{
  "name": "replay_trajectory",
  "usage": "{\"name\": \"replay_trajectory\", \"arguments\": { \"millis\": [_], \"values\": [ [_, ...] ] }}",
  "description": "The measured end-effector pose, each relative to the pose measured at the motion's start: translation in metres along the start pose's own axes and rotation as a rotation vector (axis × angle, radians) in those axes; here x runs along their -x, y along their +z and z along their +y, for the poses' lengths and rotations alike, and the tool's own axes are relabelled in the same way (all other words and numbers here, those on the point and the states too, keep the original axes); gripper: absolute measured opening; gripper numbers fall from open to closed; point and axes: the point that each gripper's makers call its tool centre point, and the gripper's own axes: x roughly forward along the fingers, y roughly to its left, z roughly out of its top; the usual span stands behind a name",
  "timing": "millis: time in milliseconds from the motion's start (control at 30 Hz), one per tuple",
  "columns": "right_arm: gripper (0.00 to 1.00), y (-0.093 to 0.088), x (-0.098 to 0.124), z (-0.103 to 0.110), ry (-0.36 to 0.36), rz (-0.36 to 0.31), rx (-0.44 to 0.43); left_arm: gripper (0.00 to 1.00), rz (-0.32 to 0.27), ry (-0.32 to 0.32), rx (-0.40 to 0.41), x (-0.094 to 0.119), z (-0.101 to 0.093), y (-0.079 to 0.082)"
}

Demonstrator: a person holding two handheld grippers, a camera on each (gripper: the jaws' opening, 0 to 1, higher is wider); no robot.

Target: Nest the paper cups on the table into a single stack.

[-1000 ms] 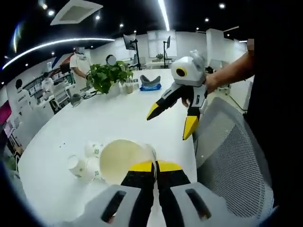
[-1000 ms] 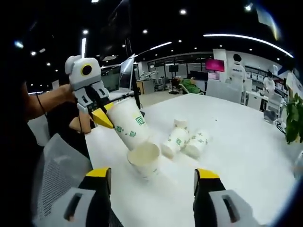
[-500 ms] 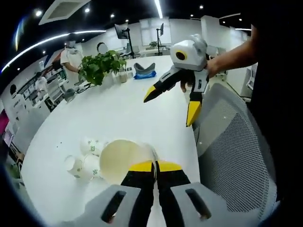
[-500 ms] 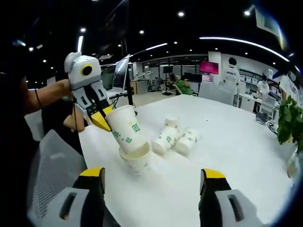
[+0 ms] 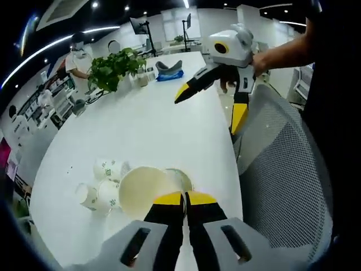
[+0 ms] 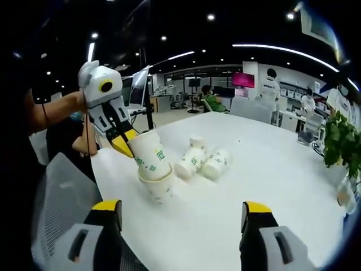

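My left gripper (image 5: 184,197) is shut on the rim of a white paper cup (image 5: 141,192) with green print. In the right gripper view the left gripper (image 6: 124,148) holds that cup (image 6: 149,157) tilted, its base sunk into a second cup (image 6: 159,185) standing near the table's edge. The lower cup's rim (image 5: 185,179) peeks out behind the held one. Two more cups (image 6: 190,161) (image 6: 214,164) lie on their sides just beyond; in the left gripper view the same two cups (image 5: 107,169) (image 5: 93,195) lie left of the held cup. My right gripper (image 6: 181,209) is open and holds nothing; it hovers above the table (image 5: 208,110).
The white table (image 5: 141,130) curves along a grey mesh chair (image 5: 276,169). At its far end stand a potted plant (image 5: 113,68) and a blue-grey object (image 5: 168,70). A person (image 5: 73,53) stands beyond. Plant leaves (image 6: 338,147) hang at the right.
The held cup has come down into the standing cup and sits deeper and more upright. My right gripper has stayed open, raised and a little farther off.
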Motion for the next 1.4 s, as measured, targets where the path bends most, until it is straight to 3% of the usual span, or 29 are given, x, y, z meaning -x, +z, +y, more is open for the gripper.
{"name": "replay_trajectory", "arguments": {
  "millis": [300, 567, 1000, 1400],
  "values": [
    [0.91, -0.006, -0.001, 0.01, 0.009, 0.006, 0.005, 0.0, 0.04, -0.021, -0.012, -0.01, -0.001, -0.002],
    [0.92, -0.018, -0.003, 0.015, 0.015, 0.042, 0.019, 0.0, 0.104, -0.056, -0.072, -0.018, -0.003, -0.005],
    [0.99, -0.034, -0.008, 0.017, 0.0, 0.068, 0.022, 0.0, 0.148, -0.109, -0.058, -0.033, -0.005, -0.014],
    [0.97, -0.033, -0.005, 0.011, -0.038, 0.045, 0.003, 0.01, 0.08, -0.139, -0.01, -0.044, -0.006, -0.005]
  ]
}}
